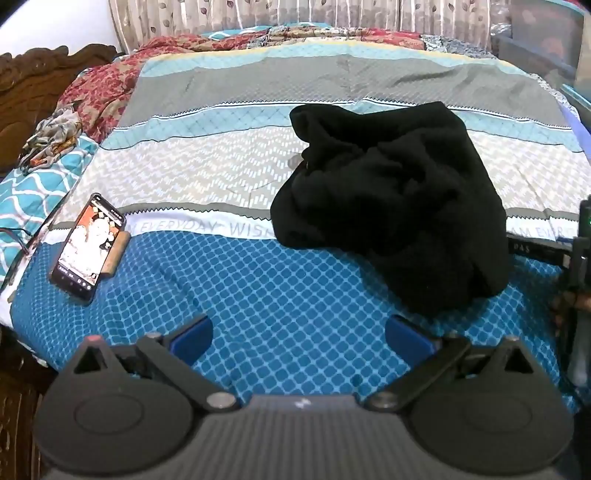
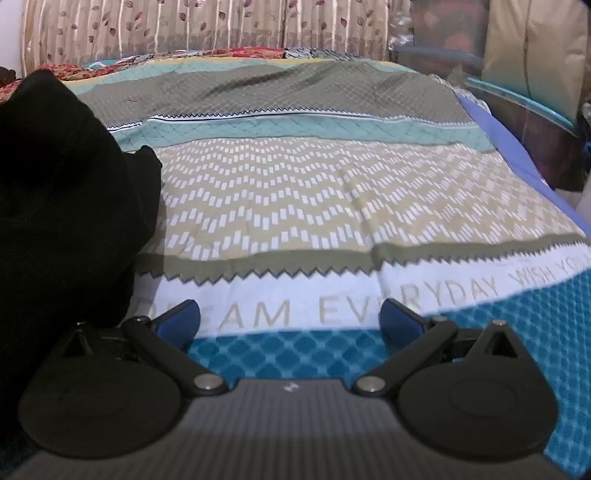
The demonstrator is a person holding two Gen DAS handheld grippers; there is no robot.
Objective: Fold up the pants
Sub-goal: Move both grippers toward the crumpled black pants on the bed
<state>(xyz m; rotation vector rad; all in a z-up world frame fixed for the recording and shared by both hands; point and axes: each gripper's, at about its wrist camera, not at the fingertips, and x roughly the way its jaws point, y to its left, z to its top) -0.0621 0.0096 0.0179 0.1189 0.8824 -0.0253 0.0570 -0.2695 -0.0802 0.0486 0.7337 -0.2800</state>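
Your left gripper (image 1: 299,334) & right gripper (image 2: 290,317) both gape wide, nothing btwn pads, over the blue bedsheet (image 1: 258,280). Black pants (image 1: 391,206) lie bunched just ahead; phone (image 1: 88,245) off left.

Both views low, facing bedspread (image 1: 258,295), curtains (image 2: 184,33)

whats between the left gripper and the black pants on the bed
Only bare blue-patterned bedsheet separates the open left gripper from the crumpled black pants, as the left wrist view shows.
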